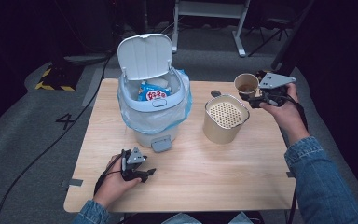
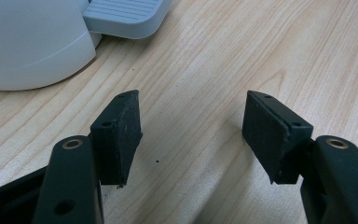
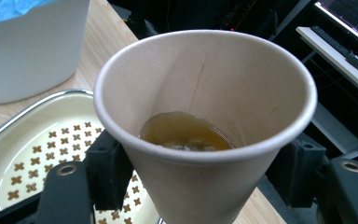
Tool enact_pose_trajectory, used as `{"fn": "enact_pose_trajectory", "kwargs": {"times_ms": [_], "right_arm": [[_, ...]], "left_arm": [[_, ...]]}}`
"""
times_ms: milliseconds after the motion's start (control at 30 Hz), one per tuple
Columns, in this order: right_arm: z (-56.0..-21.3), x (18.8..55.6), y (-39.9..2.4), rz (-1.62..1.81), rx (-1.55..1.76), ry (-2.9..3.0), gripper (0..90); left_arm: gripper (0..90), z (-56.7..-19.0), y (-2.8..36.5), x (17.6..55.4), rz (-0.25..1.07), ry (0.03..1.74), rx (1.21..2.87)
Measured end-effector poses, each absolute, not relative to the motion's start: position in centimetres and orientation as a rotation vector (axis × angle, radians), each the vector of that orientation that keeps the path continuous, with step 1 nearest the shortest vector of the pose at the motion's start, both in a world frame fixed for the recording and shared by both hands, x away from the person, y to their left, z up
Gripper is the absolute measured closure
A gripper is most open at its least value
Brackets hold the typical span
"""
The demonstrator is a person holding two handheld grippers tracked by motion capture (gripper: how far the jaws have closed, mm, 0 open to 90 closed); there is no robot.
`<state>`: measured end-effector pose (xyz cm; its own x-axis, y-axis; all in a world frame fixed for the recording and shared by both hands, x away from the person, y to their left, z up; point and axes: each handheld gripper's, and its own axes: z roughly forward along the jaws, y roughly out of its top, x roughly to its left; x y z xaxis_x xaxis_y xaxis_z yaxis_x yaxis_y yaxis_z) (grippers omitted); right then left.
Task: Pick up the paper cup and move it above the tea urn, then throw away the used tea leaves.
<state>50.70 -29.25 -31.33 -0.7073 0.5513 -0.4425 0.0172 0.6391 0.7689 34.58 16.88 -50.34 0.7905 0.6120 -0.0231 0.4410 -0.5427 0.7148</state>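
Right gripper (image 1: 253, 97) clamping paper cup (image 1: 246, 85), apparently just above strainer pot (image 1: 225, 118), left gripper (image 1: 145, 173) open, empty

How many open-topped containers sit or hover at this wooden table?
3: the white lidded plastic bin at centre, the cream perforated-insert canister beside it, and the brown paper cup in the right gripper.
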Motion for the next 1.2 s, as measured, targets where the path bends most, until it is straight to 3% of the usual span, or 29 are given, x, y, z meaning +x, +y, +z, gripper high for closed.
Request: {"fn": "enact_pose_trajectory", "kwargs": {"times_ms": [667, 1200], "right_arm": [[-31.2, 50.1, -28.7, 0.834, 0.3, 2.162, 32.2], [-32.8, 48.8, -25.9, 0.321, -0.052, 2.073, 32.2]], "left_arm": [[37.5, -50.3, 16.9, 34.6, 0.296, 0.775, 2.233], [37.4, -50.3, 16.9, 34.6, 0.298, 0.776, 2.234]]}}
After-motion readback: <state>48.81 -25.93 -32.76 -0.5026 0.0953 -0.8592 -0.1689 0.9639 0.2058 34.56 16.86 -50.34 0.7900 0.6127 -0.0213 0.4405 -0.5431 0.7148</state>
